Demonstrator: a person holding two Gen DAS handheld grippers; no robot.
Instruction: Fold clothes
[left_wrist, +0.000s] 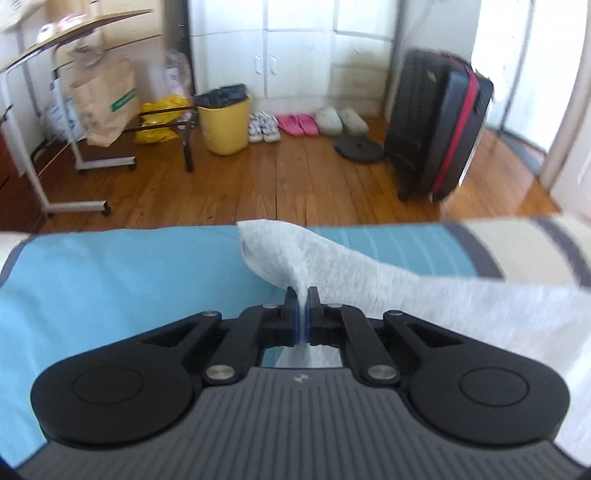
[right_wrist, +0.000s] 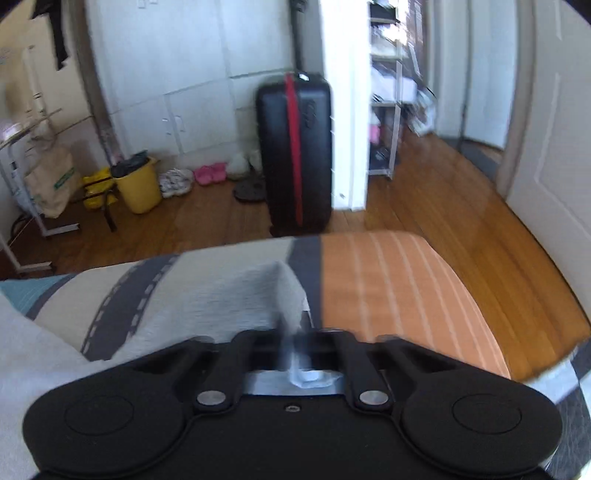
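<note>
Left gripper: fingers pressed together, pinching a fold of the white garment; cloth runs up between the fingers and peaks ahead of them.
Right gripper: view is blurred; the fingers appear drawn close with pale fabric between them, pinching another edge of the white garment.
Garment position: lifted at both pinch points; it spans from the left gripper off to that gripper's right, and from the right gripper off to that gripper's left, lying over the bedcover between them.
Bedcover: blue under the left gripper; cream with dark grey bands in the middle; orange with thin pale stripes under and beyond the right gripper.
Floor: wooden boards past the bed edge.
Suitcase: black with a red stripe, upright on the floor.
Yellow bin: dark liner, standing against the white cabinets.
Shoes: several pairs in a row beside the bin.
Paper bag: hanging under a wheeled table.
</note>
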